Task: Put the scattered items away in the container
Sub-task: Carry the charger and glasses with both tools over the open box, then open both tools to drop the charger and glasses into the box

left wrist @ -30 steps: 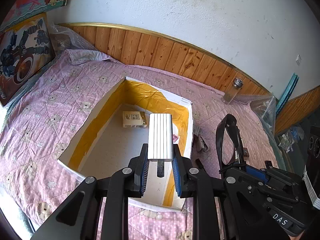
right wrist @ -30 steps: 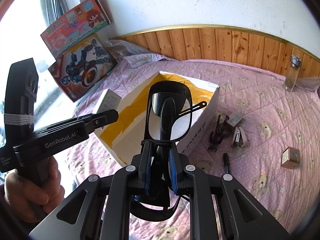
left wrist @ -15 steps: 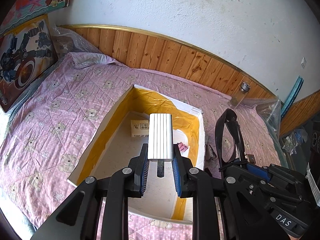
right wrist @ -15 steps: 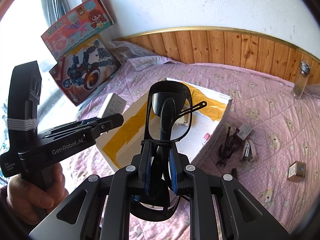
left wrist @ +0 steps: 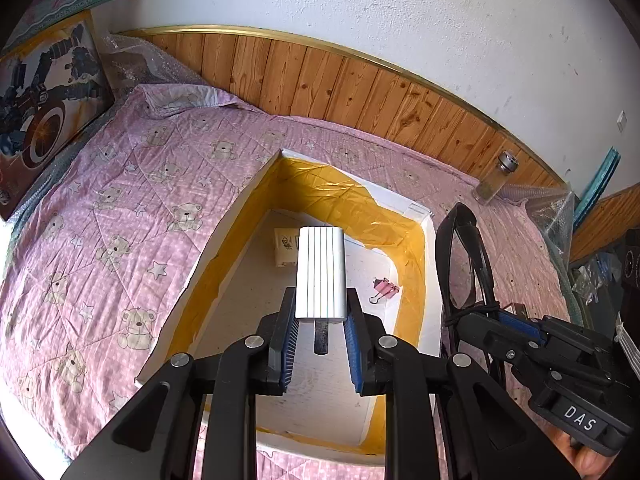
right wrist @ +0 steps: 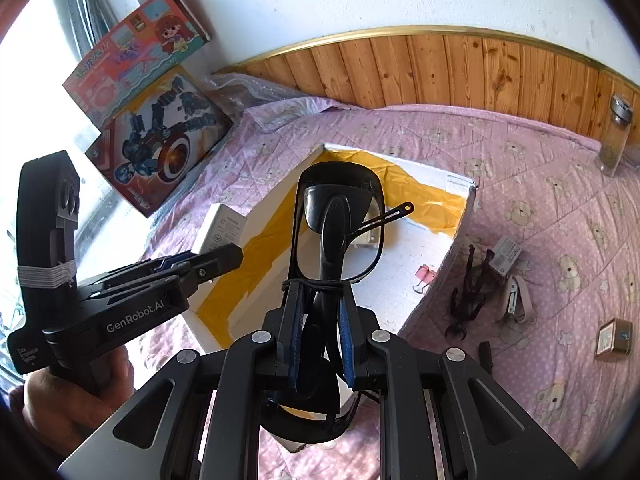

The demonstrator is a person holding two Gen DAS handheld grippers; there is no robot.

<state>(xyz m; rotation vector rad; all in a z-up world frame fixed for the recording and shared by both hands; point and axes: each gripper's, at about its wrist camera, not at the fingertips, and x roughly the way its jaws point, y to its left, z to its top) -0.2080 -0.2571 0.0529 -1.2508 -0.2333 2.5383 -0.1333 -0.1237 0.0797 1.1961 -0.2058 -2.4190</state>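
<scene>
Two things are held over the open box (left wrist: pixel 427 264) on the bed (left wrist: pixel 120 216): a white charger (left wrist: pixel 321 276) is gripped between the closed fingers of the left gripper (left wrist: pixel 321 338), and black glasses (right wrist: pixel 340 232) are clamped by the right gripper (right wrist: pixel 320 336). Each should be lowered inside the walls before release, clear of the pink clip (left wrist: pixel 385 289) and small carton (left wrist: pixel 285 249) already lying within.

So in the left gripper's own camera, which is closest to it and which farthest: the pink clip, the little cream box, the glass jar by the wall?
From the left gripper, which holds the white charger:
1. Pink clip: on the container's floor, just right of the fingers.
2. Cream box: deeper in the container, partly hidden behind the charger.
3. Glass jar: outside the container, far right against the wood panelling.
</scene>
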